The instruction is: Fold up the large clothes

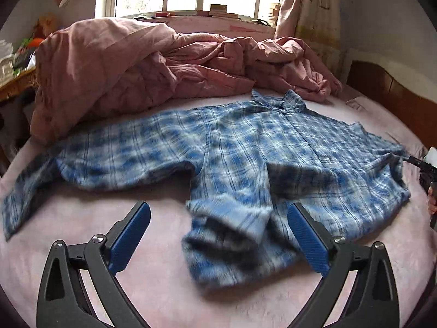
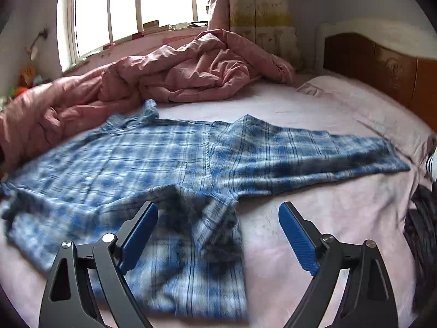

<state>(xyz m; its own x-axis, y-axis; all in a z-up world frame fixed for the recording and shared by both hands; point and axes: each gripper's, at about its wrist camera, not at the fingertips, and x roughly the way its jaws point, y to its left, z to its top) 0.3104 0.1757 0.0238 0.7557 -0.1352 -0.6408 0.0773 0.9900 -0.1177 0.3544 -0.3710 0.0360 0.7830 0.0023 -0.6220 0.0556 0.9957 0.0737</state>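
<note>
The left gripper (image 1: pixel 218 235) has its jaws spread wide, gripping nothing; a blurred, bunched corner of the shirt (image 1: pixel 245 158) lies between and just beyond its blue pads (image 1: pixel 308 243), and no pad can be seen pressing on it. The rest of the shirt, blue plaid, spreads face up ahead of these jaws across the pink sheet (image 1: pixel 95 218), one sleeve running off to their left, the collar at the far side against the quilt (image 1: pixel 123 63). The right gripper (image 2: pixel 218 235) also stands wide and holds nothing; the shirt's hem corner lies between its jaws toward the left pad, bare sheet (image 2: pixel 314 191) showing by the right pad. Ahead and to the right of these jaws the other sleeve stretches out flat. The quilt (image 2: pixel 191 65) is heaped beyond the collar, under the window (image 2: pixel 136 5).
</note>
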